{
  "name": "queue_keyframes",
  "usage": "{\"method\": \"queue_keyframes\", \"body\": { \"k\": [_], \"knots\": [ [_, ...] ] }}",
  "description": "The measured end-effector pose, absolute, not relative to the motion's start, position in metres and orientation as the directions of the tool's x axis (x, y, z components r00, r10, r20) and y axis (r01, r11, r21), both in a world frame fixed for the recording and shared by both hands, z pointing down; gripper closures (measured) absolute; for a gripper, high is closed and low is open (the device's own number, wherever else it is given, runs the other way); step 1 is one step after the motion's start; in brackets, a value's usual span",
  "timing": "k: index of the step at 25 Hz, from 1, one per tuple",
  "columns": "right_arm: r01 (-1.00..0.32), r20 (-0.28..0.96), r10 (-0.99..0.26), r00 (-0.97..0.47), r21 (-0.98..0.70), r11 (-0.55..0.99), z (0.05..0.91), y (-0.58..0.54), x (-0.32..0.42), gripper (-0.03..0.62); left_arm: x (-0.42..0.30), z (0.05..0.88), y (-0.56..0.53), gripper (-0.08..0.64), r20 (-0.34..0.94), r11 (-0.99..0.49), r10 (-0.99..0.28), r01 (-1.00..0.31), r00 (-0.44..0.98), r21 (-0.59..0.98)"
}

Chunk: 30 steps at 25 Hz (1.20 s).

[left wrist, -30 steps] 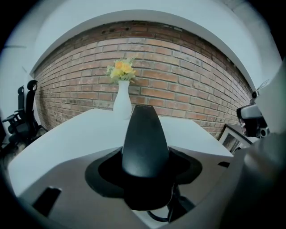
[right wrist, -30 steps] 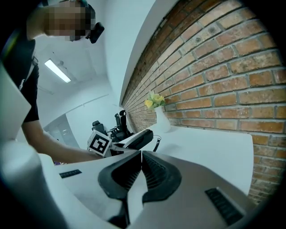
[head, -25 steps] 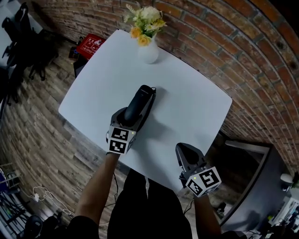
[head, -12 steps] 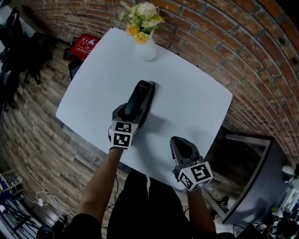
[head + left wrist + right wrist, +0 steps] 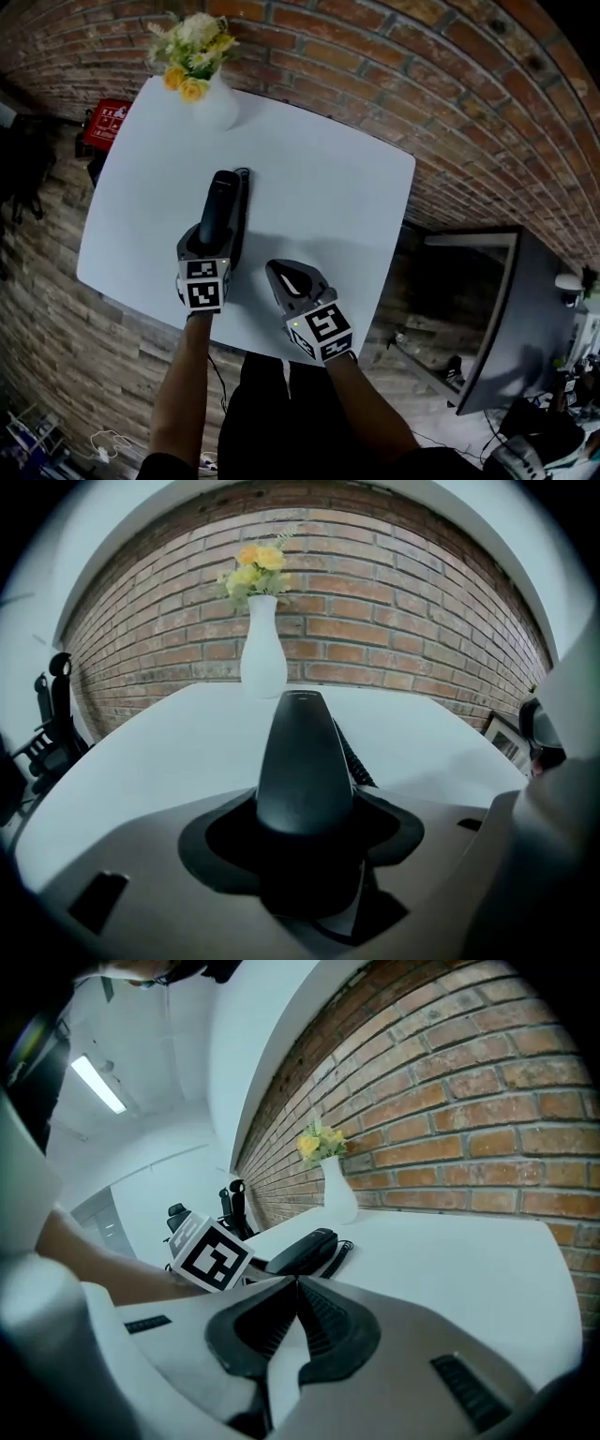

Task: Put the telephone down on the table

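One telephone (image 5: pixel 222 199), one illegible red sign (image 5: pixel 106 123)

So the table (image 5: pixel 328 187) is smooth matt white, looks laminate. The phone (image 5: pixel 218 211) is black plastic with a soft satin sheen. The vase (image 5: pixel 217 108) is smooth, white and ceramic-looking. The wall (image 5: pixel 375 66) is rough red brick, and the floor (image 5: pixel 37 300) is worn wood planks.
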State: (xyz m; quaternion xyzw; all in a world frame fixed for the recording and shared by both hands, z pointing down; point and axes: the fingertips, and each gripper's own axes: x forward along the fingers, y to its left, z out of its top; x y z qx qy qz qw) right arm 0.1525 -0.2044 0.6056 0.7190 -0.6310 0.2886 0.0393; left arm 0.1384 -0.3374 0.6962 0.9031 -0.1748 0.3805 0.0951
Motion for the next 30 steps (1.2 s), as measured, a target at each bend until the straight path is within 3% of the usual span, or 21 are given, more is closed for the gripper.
{"method": "queue_keyframes", "body": {
  "k": [12,18,24,30],
  "knots": [
    [-0.923,0.473,-0.877,0.089,-0.292,-0.251,0.594,-0.187,0.176,0.569,0.153,0.703,-0.328,0.281,0.743,-0.930,-0.211,-0.365,0.635,0.048],
    [-0.924,0.474,-0.874,0.104,-0.279,-0.261,0.586,-0.180,0.180,0.569,0.153,0.695,-0.326,0.221,0.737,-0.933,-0.183,-0.351,0.651,0.078],
    [-0.928,0.462,-0.880,0.111,-0.269,-0.258,0.573,-0.171,0.187,0.569,0.151,0.666,-0.318,0.221,0.706,-0.934,-0.173,-0.342,0.686,0.104],
    [-0.929,0.426,-0.901,0.083,-0.294,-0.225,0.550,-0.162,0.187,0.571,0.138,0.621,-0.310,0.292,0.649,-0.919,-0.201,-0.371,0.733,0.134]
  ]
}}
